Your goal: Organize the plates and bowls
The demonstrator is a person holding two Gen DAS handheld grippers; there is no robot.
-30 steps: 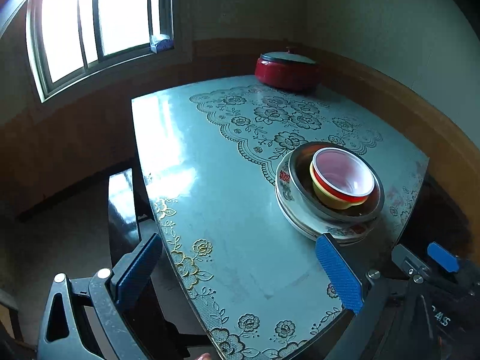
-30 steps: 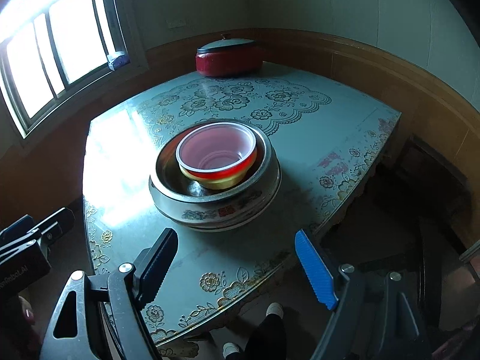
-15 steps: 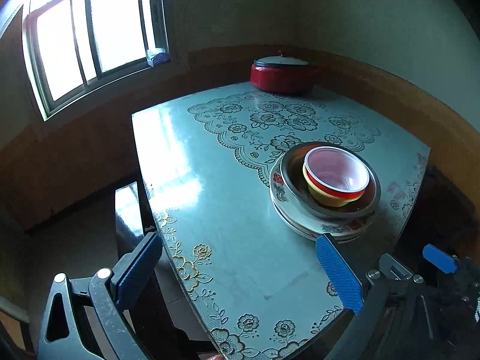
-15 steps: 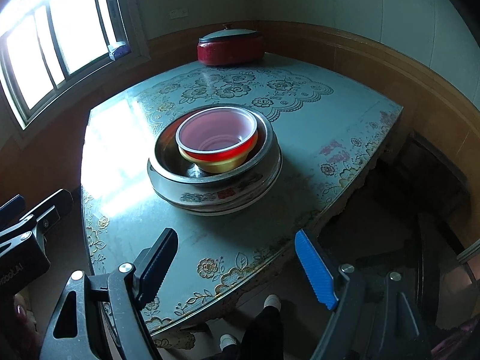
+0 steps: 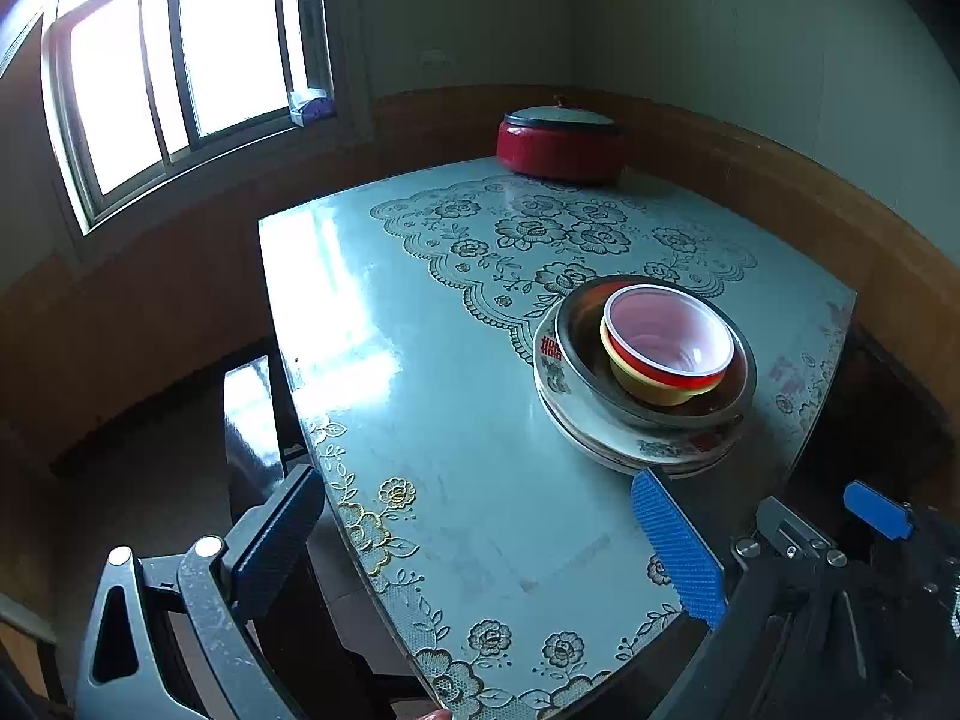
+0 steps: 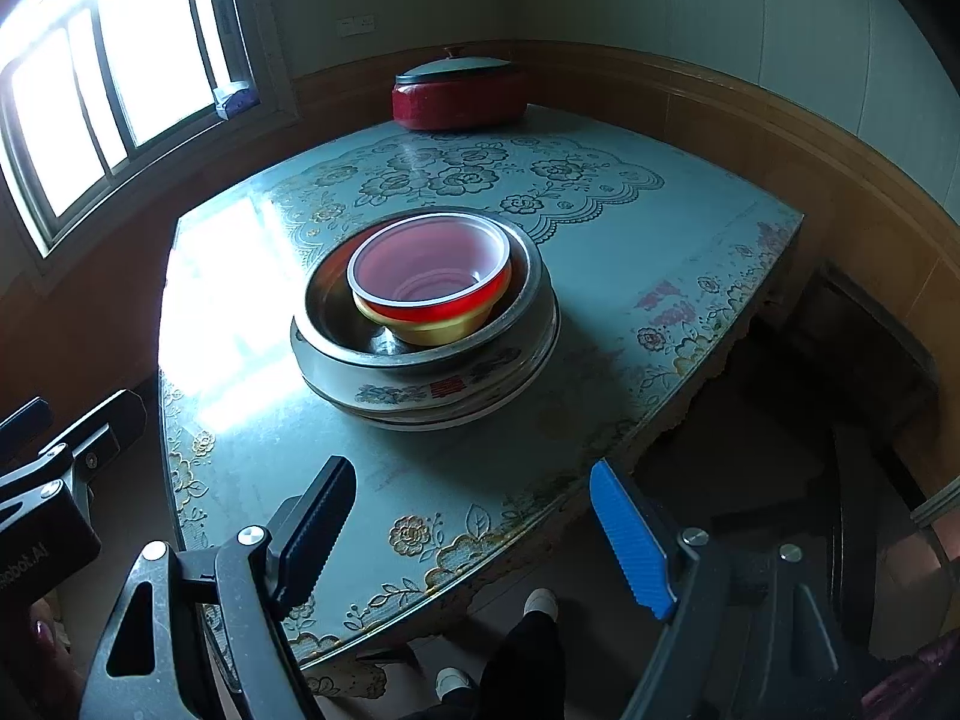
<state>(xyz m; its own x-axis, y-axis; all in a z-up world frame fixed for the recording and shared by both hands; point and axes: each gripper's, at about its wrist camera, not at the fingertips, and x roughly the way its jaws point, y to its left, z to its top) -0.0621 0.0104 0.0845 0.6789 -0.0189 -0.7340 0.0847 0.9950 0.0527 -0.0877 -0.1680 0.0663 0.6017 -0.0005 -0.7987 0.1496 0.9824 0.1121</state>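
Resting near the tabletop [image 6: 600, 276] edge: stacked plates [image 6: 432, 402], steel bowl [image 6: 420, 354], red bowl [image 6: 432, 282] tilted inside; left gripper [image 5: 480, 546] and right gripper [image 6: 474, 534] jaws wide, empty; risk: a nudge topples the loose red bowl.

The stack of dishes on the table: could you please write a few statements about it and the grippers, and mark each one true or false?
1. The red bowl sits inside the metal bowl. True.
2. The metal bowl rests directly on the table. False: it rests on stacked floral plates.
3. The right gripper is shut on the red bowl. False: its jaws are open and empty, short of the stack.
4. The left gripper is open and holds nothing. True.
5. The red pot has no lid. False: a lid covers it.
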